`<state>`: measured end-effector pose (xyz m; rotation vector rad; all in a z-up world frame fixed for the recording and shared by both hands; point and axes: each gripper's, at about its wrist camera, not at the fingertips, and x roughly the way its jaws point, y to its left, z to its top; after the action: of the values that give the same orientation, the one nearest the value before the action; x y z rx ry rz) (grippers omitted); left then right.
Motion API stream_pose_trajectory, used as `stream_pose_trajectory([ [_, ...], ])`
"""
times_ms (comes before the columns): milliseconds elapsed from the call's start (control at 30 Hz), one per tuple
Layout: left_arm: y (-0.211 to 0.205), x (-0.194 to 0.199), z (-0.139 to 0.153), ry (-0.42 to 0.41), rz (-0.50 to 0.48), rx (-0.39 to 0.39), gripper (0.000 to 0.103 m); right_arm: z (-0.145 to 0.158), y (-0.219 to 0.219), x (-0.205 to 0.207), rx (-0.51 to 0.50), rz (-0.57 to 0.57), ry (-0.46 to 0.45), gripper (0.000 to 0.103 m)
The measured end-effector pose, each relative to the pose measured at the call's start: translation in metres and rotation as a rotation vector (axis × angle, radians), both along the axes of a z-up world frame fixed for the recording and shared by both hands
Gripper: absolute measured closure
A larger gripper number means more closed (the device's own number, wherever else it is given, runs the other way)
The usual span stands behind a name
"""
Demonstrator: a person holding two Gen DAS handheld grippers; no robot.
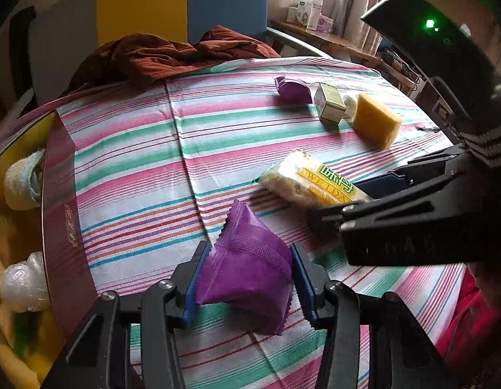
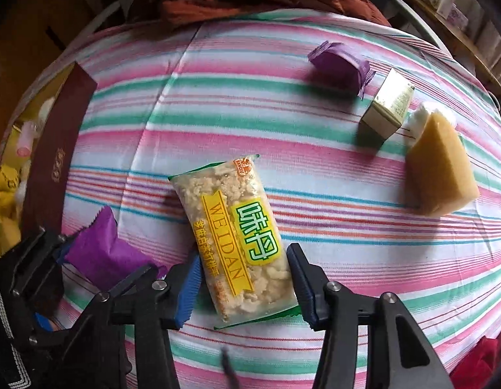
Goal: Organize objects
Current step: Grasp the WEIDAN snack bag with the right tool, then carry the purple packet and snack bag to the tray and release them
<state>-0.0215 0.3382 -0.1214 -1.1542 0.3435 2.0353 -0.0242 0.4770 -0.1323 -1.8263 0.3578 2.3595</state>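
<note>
Two purple sachets, one near (image 1: 247,269) and one far (image 1: 292,89), one snack pack (image 2: 240,243) labelled "WEIDAN", one small carton (image 1: 329,103), one yellow sponge (image 1: 375,120), all on the striped bed (image 1: 127,168), beside one maroon box (image 1: 60,227) at left. Left hand-held gripper (image 1: 247,282) pinched onto the near sachet; right hand-held gripper (image 2: 247,285) half-open, straddling the snack pack, pads just beside its edges.

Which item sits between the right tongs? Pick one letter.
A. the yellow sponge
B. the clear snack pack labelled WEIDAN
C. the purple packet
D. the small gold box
B: the right tongs straddle the WEIDAN snack pack, while the left tongs bracket a purple packet.
</note>
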Motion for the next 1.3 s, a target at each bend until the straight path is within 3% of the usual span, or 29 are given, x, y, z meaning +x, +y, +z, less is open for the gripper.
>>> stream_pose_trajectory([
  [200, -0.001, 0.002, 0.005, 0.001, -0.001, 0.0, 0.072, 0.006, 0.012, 0.0, -0.065, -0.038, 0.065, 0.052],
  [467, -0.005, 0.013, 0.017, 0.032, -0.029, 0.013, 0.074, 0.011, 0.015, 0.005, -0.051, -0.041, 0.093, 0.052],
  [833, -0.04, 0.018, 0.06, 0.029, 0.0, 0.139, 0.074, 0.029, 0.008, 0.001, -0.064, -0.038, 0.203, 0.052],
  [1033, -0.079, 0.012, 0.081, 0.093, 0.076, 0.147, 0.073, 0.034, 0.006, 0.002, -0.053, -0.034, 0.234, 0.052],
  [1300, -0.145, -0.005, 0.103, 0.237, 0.243, 0.089, 0.073, 0.041, -0.016, -0.001, -0.029, 0.017, 0.249, 0.052],
])
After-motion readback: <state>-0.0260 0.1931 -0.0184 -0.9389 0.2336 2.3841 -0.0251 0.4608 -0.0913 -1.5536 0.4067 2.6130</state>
